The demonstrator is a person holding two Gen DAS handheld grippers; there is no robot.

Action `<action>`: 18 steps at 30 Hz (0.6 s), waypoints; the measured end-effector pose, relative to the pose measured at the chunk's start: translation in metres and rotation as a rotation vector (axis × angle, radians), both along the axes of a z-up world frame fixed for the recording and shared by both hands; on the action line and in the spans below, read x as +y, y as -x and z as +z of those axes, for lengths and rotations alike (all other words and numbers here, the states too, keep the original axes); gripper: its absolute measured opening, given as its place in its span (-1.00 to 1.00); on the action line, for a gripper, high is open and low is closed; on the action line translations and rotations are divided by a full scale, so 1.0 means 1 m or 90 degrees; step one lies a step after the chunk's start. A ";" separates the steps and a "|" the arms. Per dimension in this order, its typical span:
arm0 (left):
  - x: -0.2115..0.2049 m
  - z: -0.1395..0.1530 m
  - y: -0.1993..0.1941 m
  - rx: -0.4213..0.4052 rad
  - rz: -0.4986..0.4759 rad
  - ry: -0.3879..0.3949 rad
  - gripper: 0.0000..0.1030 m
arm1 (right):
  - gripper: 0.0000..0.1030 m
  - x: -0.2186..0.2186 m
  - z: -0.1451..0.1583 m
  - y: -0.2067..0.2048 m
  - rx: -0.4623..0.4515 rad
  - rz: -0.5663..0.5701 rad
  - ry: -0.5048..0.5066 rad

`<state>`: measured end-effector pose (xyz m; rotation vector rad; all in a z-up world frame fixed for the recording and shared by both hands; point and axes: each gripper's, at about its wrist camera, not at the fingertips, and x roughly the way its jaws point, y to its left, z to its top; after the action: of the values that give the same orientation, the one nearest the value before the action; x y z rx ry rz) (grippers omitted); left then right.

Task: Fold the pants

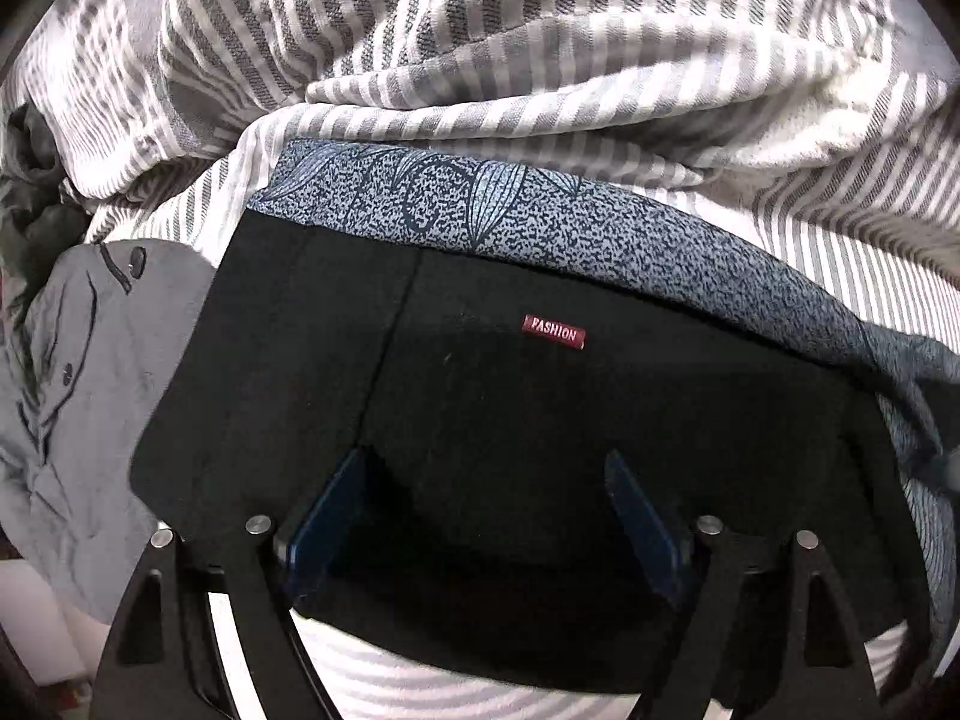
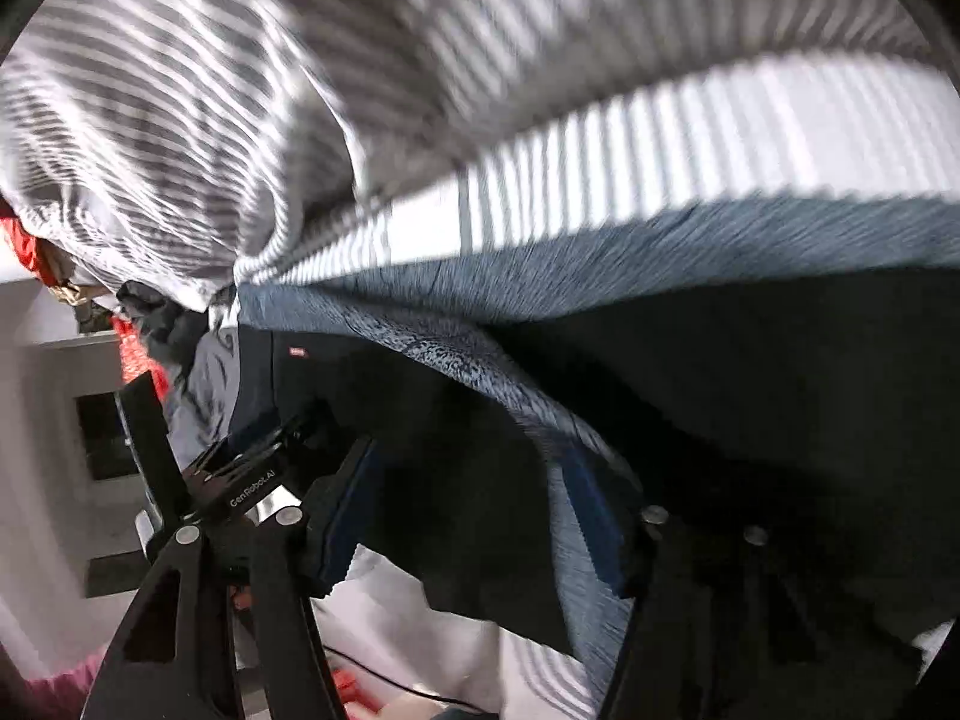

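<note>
Grey-and-white striped bedding, blue leaf-print fabric, grey buttoned garment, red cloth

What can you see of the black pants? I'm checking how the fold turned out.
The black pants lie as a flat folded block of smooth dark cloth. A vertical seam runs down the left part, and a small red tag reads FASHION. They rest on blue patterned fabric over the striped bedding, beside a grey garment. The open left gripper hovers over them.
</note>
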<state>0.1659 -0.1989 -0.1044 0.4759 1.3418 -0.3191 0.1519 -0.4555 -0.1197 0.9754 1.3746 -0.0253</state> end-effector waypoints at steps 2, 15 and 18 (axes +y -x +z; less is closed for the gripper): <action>-0.005 0.013 0.009 -0.008 -0.025 0.009 0.62 | 0.56 -0.007 0.024 0.017 -0.016 -0.016 0.041; -0.058 0.049 0.162 0.032 -0.269 0.121 0.62 | 0.56 0.018 0.089 0.290 0.069 -0.279 0.124; -0.057 0.047 0.200 0.044 -0.306 0.117 0.62 | 0.56 0.036 0.088 0.357 0.098 -0.341 0.135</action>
<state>-0.0339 -0.2556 -0.0575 0.6336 1.2397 -0.8546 -0.2048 -0.4200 -0.0316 1.1517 1.1838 -0.6473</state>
